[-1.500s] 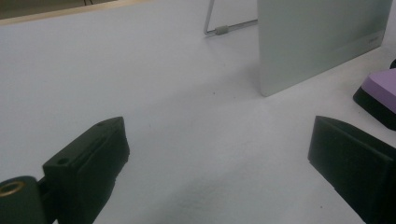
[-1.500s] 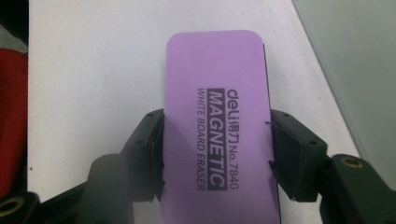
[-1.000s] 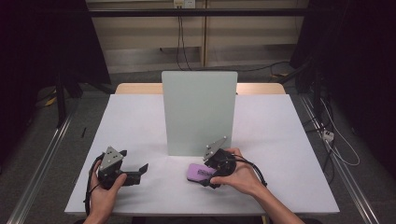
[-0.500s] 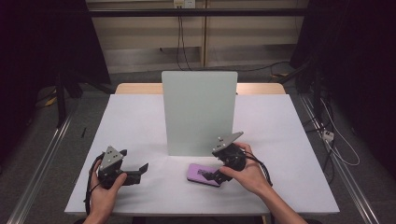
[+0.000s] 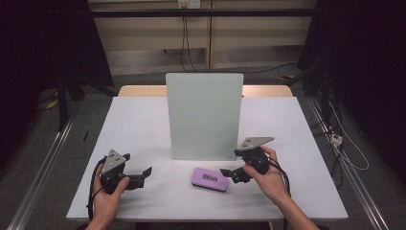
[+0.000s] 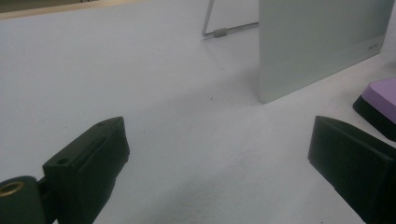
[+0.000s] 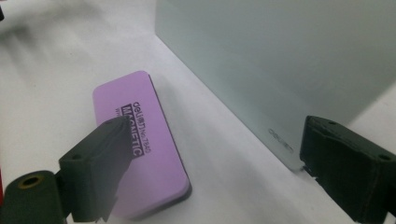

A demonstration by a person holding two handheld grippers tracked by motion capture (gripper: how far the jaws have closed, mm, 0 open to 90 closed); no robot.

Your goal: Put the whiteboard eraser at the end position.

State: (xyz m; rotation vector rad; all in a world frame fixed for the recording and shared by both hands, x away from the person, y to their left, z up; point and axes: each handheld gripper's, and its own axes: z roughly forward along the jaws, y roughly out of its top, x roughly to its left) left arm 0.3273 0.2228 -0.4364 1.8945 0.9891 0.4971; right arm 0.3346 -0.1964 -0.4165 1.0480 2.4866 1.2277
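Left tool (image 5: 141,173), jaws spread with nothing between them, rests low on the white table (image 5: 143,120) well apart from the work. At centre the purple eraser (image 5: 209,178) lies flat on the table just in front of the upright pale-green board (image 5: 204,115), near it but not touching. The right tool (image 5: 229,173), whose jaws have just been opening and now stand wide with nothing gripped, hovers just beside the eraser's right end. Judged as a release just made, the step is best finished by lifting the tool straight clear, so that neither jaw drags the eraser or knocks the board's lower corner.
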